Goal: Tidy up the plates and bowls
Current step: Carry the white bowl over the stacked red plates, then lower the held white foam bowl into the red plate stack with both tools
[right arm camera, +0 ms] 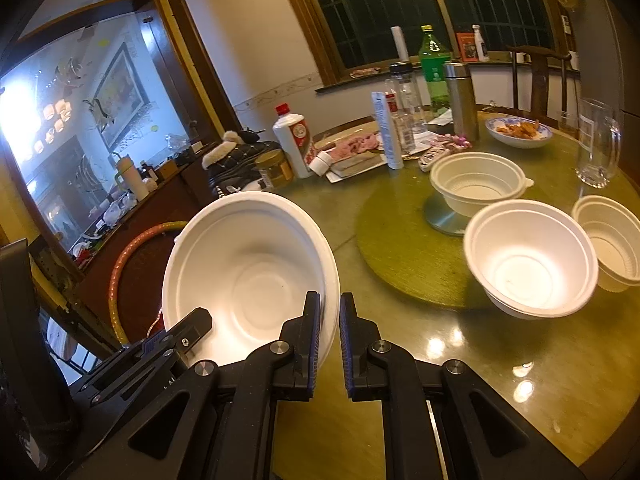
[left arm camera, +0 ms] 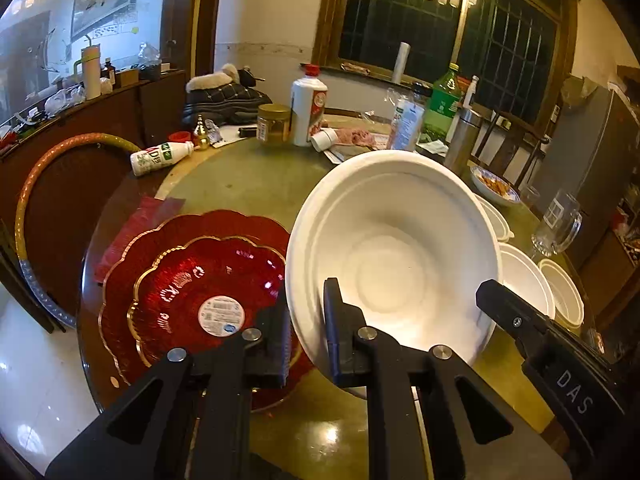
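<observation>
Both claws, left claw [left arm camera: 306, 334] and right claw [right arm camera: 330, 346], are clamped on opposite rims of the big white foam bowl [left arm camera: 394, 256], tilted above the near worktop [right arm camera: 520, 380]; probably light, crushable, so thin-rim pinches seem best.

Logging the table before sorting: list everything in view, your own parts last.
large bowl: one, white, tilted, held above the table
red plates: two, gold-rimmed, stacked, left of it
small bowls: three, white, on the table, right of it
food dish: one, blue-white, far right
glass mug: one, clear, right edge
liquor bottle: one, white, red cap
green bottle: one, near the window
left hand-held gripper: black, shut on large bowl's left rim
right hand-held gripper: black, shut on its right rim
</observation>
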`<action>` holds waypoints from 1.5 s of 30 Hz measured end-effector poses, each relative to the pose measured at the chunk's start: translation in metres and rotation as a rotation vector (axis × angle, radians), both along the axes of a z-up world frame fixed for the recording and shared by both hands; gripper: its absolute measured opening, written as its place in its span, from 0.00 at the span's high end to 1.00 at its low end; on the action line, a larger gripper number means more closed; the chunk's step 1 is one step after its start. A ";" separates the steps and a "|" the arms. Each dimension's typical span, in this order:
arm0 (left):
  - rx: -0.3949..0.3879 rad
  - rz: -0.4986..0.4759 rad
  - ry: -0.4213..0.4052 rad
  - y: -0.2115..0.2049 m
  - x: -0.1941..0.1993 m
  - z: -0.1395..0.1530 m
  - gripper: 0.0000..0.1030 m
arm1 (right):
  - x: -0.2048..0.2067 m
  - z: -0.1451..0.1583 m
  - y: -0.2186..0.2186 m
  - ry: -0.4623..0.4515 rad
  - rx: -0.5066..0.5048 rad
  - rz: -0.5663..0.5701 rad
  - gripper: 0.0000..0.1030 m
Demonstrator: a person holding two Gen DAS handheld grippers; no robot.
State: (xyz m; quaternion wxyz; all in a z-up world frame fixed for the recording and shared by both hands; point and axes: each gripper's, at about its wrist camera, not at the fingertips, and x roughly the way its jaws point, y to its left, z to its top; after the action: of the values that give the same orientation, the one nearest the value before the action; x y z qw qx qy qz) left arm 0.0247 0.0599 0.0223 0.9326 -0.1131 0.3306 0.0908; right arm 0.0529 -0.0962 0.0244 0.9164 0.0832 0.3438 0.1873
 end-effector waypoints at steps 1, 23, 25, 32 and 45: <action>0.000 0.005 -0.002 0.002 0.000 0.001 0.88 | 0.000 0.001 0.003 -0.003 0.000 0.007 0.91; -0.012 0.163 0.062 0.076 -0.009 -0.022 0.87 | 0.023 -0.021 0.095 0.071 -0.027 0.172 0.91; -0.012 0.168 0.070 0.079 -0.009 -0.025 0.87 | 0.024 -0.023 0.099 0.079 -0.031 0.179 0.91; -0.008 0.182 0.114 0.086 -0.005 -0.040 0.87 | 0.030 -0.039 0.111 0.117 -0.049 0.193 0.91; -0.003 0.187 0.160 0.090 0.001 -0.055 0.87 | 0.041 -0.056 0.123 0.158 -0.086 0.208 0.91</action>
State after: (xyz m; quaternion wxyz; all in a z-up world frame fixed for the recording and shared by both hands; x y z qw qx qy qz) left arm 0.0258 0.1501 -0.0324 0.8906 -0.1371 0.3918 0.1858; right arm 0.0940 0.0268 -0.0320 0.8649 0.0220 0.4293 0.2592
